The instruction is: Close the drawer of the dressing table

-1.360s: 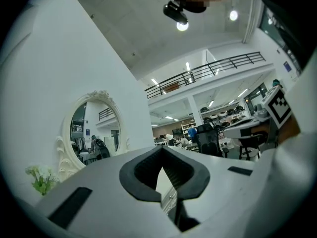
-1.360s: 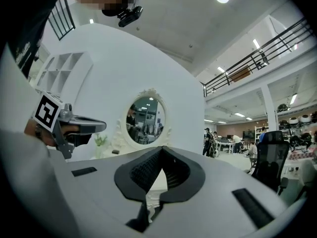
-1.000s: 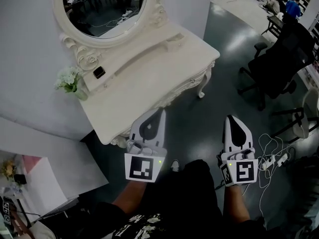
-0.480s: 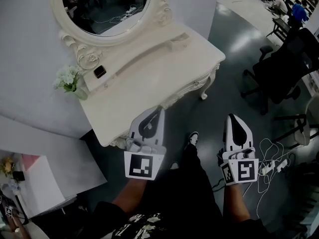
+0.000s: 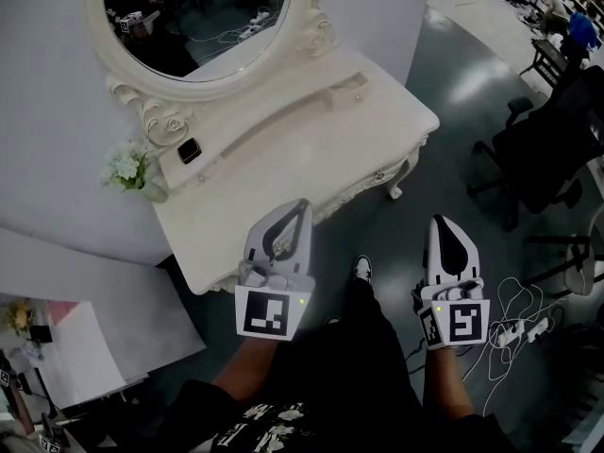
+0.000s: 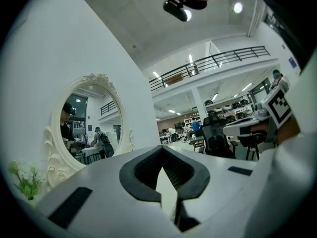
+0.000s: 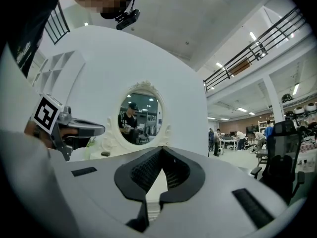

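Note:
The cream dressing table (image 5: 283, 159) with its oval mirror (image 5: 193, 17) stands in front of me in the head view. Its carved front apron (image 5: 354, 189) carries a small knob; whether the drawer stands out from it I cannot tell. My left gripper (image 5: 301, 208) is shut and empty, its tip over the table's front edge. My right gripper (image 5: 441, 225) is shut and empty over the dark floor, to the right of the table. The left gripper view shows the shut left gripper (image 6: 162, 151) and the mirror (image 6: 89, 128). The right gripper view shows the shut right gripper (image 7: 161, 151) pointing level at the table.
A small vase of white flowers (image 5: 127, 163) and a dark little box (image 5: 191, 149) sit on the table's left end. A black office chair (image 5: 538, 154) stands at the right, cables and a power strip (image 5: 514, 327) lie on the floor. A white partition (image 5: 75, 281) is at the left.
Both grippers and the camera have moved nearer to the table. The left gripper's tip now overlaps the table's front edge. Both stay shut.

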`<action>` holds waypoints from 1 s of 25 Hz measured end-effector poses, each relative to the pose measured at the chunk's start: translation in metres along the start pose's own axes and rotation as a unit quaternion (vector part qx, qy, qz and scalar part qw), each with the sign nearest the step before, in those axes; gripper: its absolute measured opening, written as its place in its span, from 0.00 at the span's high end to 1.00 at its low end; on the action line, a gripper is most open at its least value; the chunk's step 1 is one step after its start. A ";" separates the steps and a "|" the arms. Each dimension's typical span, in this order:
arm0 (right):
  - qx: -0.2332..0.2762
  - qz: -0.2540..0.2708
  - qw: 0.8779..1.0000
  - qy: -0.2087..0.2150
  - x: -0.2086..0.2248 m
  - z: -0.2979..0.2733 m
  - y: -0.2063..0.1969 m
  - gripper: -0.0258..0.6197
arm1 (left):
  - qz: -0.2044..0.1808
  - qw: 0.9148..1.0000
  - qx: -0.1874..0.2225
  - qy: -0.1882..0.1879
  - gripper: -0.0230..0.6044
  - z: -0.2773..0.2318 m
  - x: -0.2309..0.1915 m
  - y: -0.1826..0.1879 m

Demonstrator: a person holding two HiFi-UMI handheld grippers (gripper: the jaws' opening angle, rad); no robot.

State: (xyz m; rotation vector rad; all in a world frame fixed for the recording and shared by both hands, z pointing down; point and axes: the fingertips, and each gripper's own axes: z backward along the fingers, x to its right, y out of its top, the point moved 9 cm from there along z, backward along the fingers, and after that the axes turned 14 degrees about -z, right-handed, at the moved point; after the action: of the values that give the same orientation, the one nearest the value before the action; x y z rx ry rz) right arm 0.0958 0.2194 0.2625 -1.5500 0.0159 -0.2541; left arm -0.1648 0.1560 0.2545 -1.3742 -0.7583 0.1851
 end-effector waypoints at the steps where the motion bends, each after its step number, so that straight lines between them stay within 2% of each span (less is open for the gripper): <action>1: 0.001 0.000 1.000 0.003 0.004 -0.007 0.001 0.97 | 0.000 1.000 0.000 0.002 0.96 -0.007 -0.002 0.001; 15: -0.022 0.012 0.998 0.065 0.061 -0.127 0.009 0.97 | 0.004 0.999 -0.031 0.040 0.96 -0.108 -0.029 -0.006; 25: -0.036 0.030 0.990 0.134 0.102 -0.213 0.007 0.97 | 0.006 0.995 -0.062 0.083 0.96 -0.175 -0.037 -0.013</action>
State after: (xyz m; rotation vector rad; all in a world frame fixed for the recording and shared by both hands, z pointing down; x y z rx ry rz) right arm 0.1600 -0.0075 0.2649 -1.5753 0.2852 -0.4171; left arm -0.0948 -0.0090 0.2515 -1.4933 -0.6303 0.0327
